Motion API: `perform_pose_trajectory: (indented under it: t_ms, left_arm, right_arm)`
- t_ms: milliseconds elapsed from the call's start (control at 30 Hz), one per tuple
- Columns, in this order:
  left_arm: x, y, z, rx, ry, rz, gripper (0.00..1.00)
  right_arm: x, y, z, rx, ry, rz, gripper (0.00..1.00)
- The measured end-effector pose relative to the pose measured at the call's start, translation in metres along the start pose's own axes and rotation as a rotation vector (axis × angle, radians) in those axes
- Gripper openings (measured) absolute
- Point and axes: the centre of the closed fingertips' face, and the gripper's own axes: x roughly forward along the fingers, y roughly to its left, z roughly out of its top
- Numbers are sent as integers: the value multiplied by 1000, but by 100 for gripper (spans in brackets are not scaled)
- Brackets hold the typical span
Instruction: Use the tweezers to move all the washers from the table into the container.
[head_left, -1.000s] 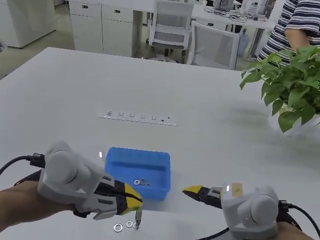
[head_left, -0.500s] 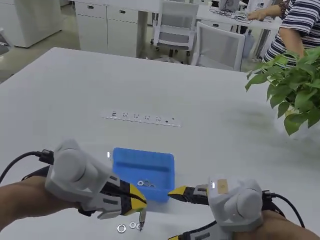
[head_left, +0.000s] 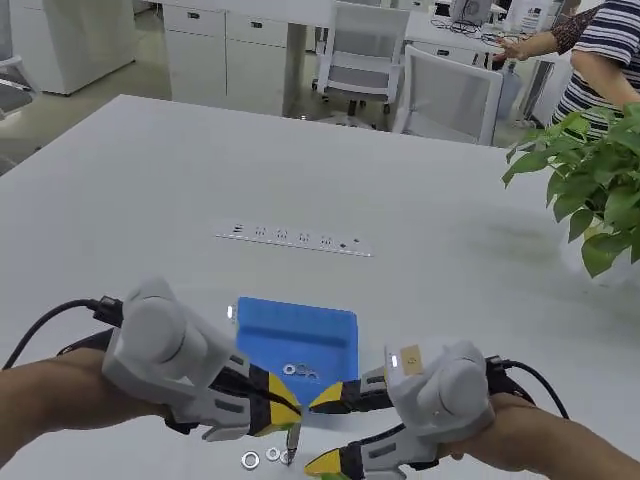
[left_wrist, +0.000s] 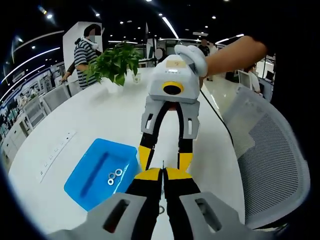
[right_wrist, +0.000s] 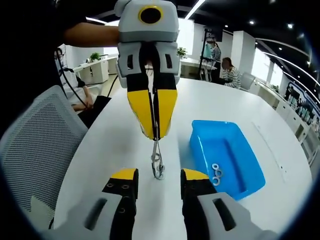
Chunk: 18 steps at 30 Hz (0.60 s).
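Near edge of blue container (head_left: 295, 322), left gripper (head_left: 283, 413) fingers pinching tweezers (head_left: 292, 440), tips at loose washers (head_left: 250, 460) (right gripper (head_left: 326, 430) fingers spread, just beside), open tabletop (head_left: 200, 170) beyond.

The light was bright and even. Long white ceiling light strips (left_wrist: 169, 27) glowed at the top of both gripper views. The matte white tabletop (head_left: 420, 200) carried only soft, weak shadows, without strong glare. Both fisheye views bent strongly toward their edges, where the grey mesh chair back (right_wrist: 35, 145) looked stretched.
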Motion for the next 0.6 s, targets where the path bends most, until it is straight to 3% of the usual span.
perform_pose_trajectory:
  t_ms: [367, 600]
  left_arm:
    - [0, 0, 0, 10, 4, -3, 5]
    - [0, -1, 0, 13, 8, -2, 5]
  right_arm:
    - [16, 2, 2, -34, 32, 76, 23]
    - [21, 2, 4, -53, 46, 95, 15]
